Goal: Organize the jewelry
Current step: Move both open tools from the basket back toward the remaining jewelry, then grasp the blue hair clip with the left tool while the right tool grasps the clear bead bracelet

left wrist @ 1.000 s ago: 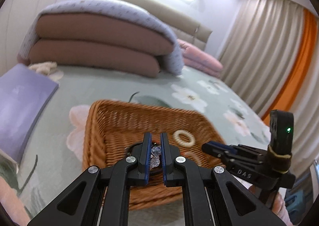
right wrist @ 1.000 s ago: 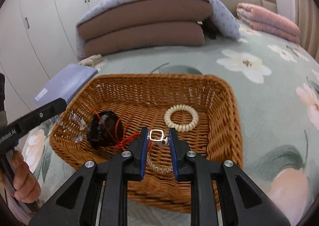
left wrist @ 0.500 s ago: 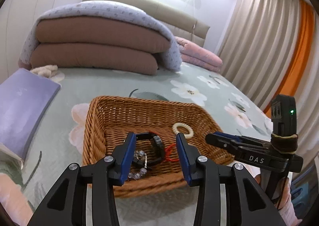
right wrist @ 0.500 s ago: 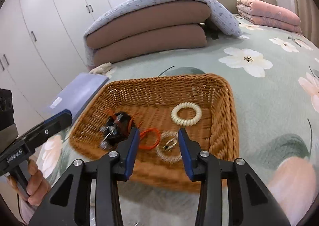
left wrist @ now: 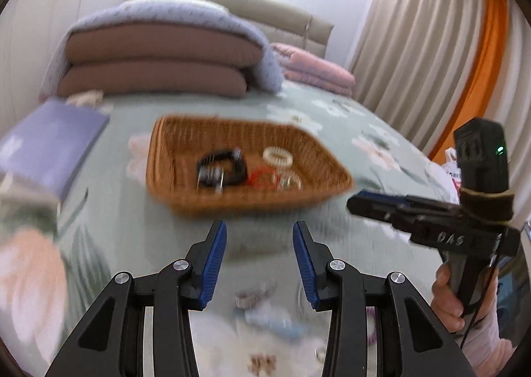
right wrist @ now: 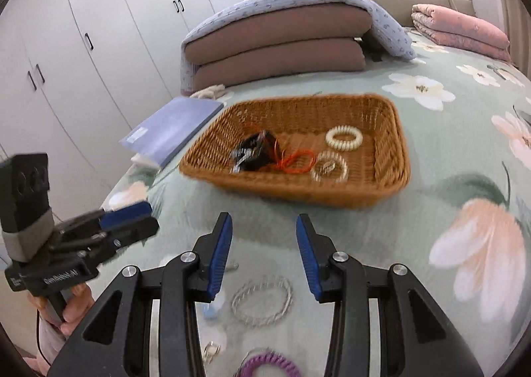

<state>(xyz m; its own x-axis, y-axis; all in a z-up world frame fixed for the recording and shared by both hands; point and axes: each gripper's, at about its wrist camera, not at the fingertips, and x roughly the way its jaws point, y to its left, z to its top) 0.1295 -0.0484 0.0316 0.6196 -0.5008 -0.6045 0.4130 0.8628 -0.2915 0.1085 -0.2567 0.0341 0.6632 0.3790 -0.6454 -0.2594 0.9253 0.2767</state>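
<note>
A wicker basket [left wrist: 172, 191] [right wrist: 395, 157] sits on the floral bedspread. It holds a black bracelet [left wrist: 222, 167] [right wrist: 257, 152], a red cord [right wrist: 297, 159], a cream coil hair tie [left wrist: 278, 156] [right wrist: 343, 138] and a clear bead bracelet [right wrist: 329, 167]. My left gripper [left wrist: 260, 260] is open and empty, near side of the basket. My right gripper [right wrist: 264, 250] is open and empty, above a clear bracelet [right wrist: 262, 300] on the bed. A purple coil tie [right wrist: 268, 364] and small pieces [left wrist: 254, 294] lie near the front.
A lilac book [left wrist: 49, 147] [right wrist: 172, 129] lies left of the basket. Folded brown and blue quilts [right wrist: 278, 41] and pink bedding [right wrist: 461, 28] are stacked behind. White wardrobes [right wrist: 83, 45] stand at the left, curtains [left wrist: 431, 45] at the right.
Both grippers let their jewelry drop into the basket, opened, and drew back toward the near side of the bed. The views are blurred by motion.
</note>
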